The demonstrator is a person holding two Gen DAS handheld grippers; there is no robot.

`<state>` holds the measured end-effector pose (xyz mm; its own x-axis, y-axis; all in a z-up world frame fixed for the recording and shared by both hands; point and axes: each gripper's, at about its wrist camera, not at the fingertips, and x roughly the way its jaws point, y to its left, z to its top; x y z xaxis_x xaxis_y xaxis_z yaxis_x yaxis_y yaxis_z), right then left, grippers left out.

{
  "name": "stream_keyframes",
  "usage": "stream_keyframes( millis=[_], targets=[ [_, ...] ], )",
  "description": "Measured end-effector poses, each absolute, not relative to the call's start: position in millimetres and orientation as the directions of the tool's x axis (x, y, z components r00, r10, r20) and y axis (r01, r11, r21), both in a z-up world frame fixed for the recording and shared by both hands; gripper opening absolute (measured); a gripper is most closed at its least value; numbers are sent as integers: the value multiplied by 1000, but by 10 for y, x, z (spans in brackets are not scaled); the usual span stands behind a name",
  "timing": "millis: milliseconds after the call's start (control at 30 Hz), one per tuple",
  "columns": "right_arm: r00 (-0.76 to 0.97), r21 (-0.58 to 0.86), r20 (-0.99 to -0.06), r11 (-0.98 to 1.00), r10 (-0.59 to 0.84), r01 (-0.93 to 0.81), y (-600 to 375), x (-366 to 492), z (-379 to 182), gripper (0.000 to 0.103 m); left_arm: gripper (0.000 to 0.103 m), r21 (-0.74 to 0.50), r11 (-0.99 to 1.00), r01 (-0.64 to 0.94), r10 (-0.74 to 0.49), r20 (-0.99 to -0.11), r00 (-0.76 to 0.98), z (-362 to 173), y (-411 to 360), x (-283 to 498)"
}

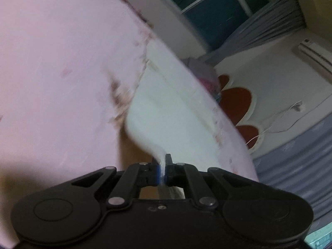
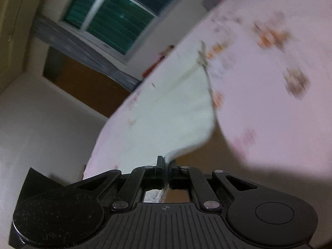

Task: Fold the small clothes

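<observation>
Garment: white cloth [image 1: 166, 108] on the pink printed sheet [image 1: 51, 62], near edge raised.
Left gripper [image 1: 164, 171]: clamped tight on one corner.
Right gripper [image 2: 166, 172]: pinched onto the other corner.
Progress: early; fold apparently just beginning, no crease visible, laying over and flattening remain.

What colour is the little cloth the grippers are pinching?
White, or very pale. The cloth shows best in the right wrist view, lying on a pink flowery sheet.

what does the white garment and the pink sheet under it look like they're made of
White garment: soft, thin matte fabric, likely cotton knit; it drapes and bunches where pinched. Pink sheet: smooth printed cloth, matte, with small blurred floral marks; exact weave can't be told.
</observation>
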<state>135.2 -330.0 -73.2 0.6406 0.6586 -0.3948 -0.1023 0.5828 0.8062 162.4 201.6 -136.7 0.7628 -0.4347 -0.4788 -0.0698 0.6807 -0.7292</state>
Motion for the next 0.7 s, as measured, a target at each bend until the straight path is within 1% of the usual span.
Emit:
stream_keyframes(
  millis=[200,333,400,467,533,600,700],
  targets=[
    [703,775,-327,604,632,-183,-3188,1943,-114,3,4,-730,682,36,-437,-367,821,-771,1959,2083],
    [739,800,-262,568,620,-192,-3217,2440,157,3,4,-731,676,96,-443,-298,846,-443,2001,2606],
    [748,811,-245,553,617,-191,-3214,2741,242,3,4,-732,672,114,-448,-279,849,-334,2019,2931],
    [758,816,-247,552,604,-175,-3192,3106,307,3,4,-726,677,119,-448,-279,849,-278,2010,3302],
    [767,812,-267,565,583,-146,-3164,3453,288,3,4,-721,685,104,-444,-300,844,-325,2022,3683],
    [764,820,-311,566,566,-86,-3151,3817,138,3,4,-721,690,65,-442,-348,827,-497,2031,4034],
    [737,809,-410,587,537,23,-3105,4281,-242,3,4,-723,690,-9,-449,-437,779,-866,2075,4538]
  ],
)
